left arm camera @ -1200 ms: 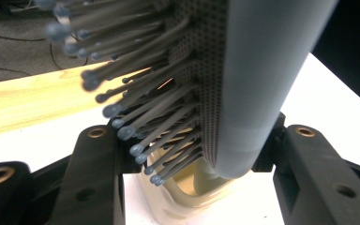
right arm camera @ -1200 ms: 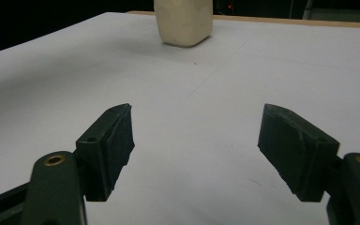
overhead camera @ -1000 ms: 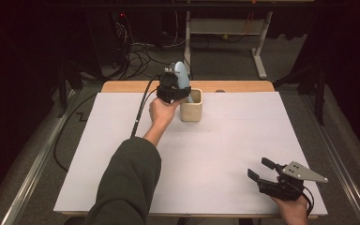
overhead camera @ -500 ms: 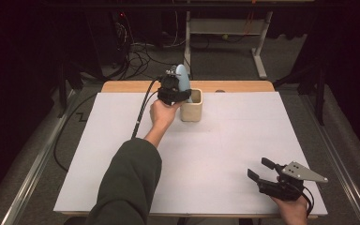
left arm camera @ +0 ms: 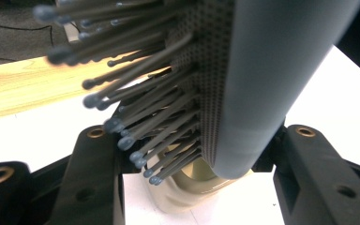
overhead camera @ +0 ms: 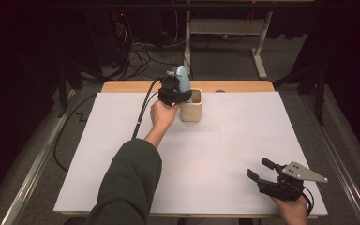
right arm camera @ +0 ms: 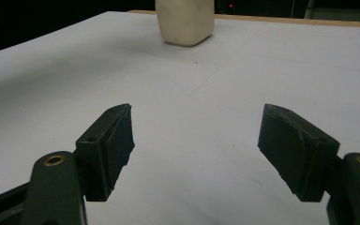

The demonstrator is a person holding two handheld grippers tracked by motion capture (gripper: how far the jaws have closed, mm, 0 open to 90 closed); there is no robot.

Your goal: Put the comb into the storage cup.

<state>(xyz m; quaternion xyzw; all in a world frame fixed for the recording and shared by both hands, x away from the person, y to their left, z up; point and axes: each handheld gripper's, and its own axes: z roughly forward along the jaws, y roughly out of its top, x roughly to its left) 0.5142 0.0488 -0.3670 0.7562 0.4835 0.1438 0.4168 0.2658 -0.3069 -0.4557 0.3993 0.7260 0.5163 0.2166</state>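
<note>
- The left gripper [overhead camera: 180, 91] has its jaws clamped on a hairbrush [overhead camera: 183, 80], which stands upright with its head above the jaws. That looks like the way to feed its handle end down into the cup [overhead camera: 191, 105].
- In the left gripper view the brush [left arm camera: 243, 79] passes between the two jaws, bristles to the left, and its lower end sits right over the mouth of the cup [left arm camera: 187, 192]. I cannot tell whether it has entered the cup.
- The cup stands at the far middle of the white table [overhead camera: 215, 154], just right of the left hand [overhead camera: 161, 115], so the brush hangs right above it.
- The left arm stretches far across the table, sleeve low, with the hand wrapped round the gripper body from below and its cable trailing off to the left.
- The right gripper [overhead camera: 262, 171] rests at the near right edge, well apart from the cup, likely parked out of the way.
- Its jaws stand wide open with nothing between them; the right gripper view looks across bare table toward the cup [right arm camera: 185, 21].
</note>
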